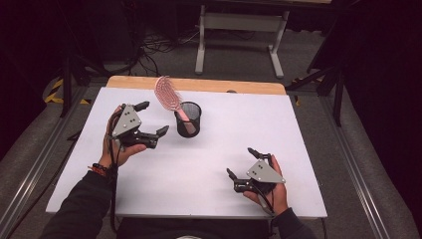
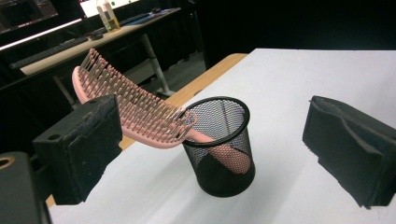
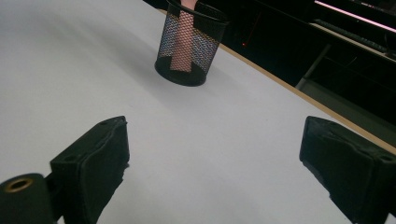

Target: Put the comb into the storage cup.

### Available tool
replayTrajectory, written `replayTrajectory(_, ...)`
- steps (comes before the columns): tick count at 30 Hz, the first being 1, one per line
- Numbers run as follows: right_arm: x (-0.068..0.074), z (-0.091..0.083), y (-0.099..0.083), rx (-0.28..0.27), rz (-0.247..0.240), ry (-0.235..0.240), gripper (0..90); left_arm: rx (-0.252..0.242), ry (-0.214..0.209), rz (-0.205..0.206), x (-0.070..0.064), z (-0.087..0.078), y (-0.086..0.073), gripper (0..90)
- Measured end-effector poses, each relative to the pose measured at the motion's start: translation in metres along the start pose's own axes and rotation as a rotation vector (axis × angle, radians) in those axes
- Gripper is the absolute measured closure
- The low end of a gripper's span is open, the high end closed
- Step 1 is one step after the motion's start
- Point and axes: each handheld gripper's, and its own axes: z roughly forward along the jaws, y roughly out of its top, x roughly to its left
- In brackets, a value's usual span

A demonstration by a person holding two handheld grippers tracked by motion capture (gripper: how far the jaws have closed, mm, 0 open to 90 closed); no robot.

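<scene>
I see a pink hairbrush [image 1: 168,97] standing handle-down in a black mesh cup [image 1: 189,120], its bristled head leaning out over the rim, toward the table's far edge.

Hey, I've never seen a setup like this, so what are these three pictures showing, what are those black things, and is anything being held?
A person at a table holds a hand-held two-jaw tool in each hand: the left gripper and the right gripper. The high view looks down from above; each gripper view looks along one tool's own black jaws. On the white table surface stands a black wire-mesh cup with a pink plastic hairbrush in it, handle down, bristled head leaning out. Both tools' jaws are open and hold nothing.
</scene>
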Motion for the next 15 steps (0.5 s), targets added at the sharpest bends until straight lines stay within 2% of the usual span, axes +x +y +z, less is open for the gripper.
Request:
replayTrajectory(8,-0.001,-0.001,0.000,-0.006,0.003,-0.004,9.1,-0.006,-0.022,0.007,-0.006,-0.004,-0.003,5.7)
replayTrajectory(15,-0.001,-0.001,0.000,-0.009,0.002,-0.003,9.1,0.006,-0.036,0.036,-0.013,-0.006,-0.005,5.7)
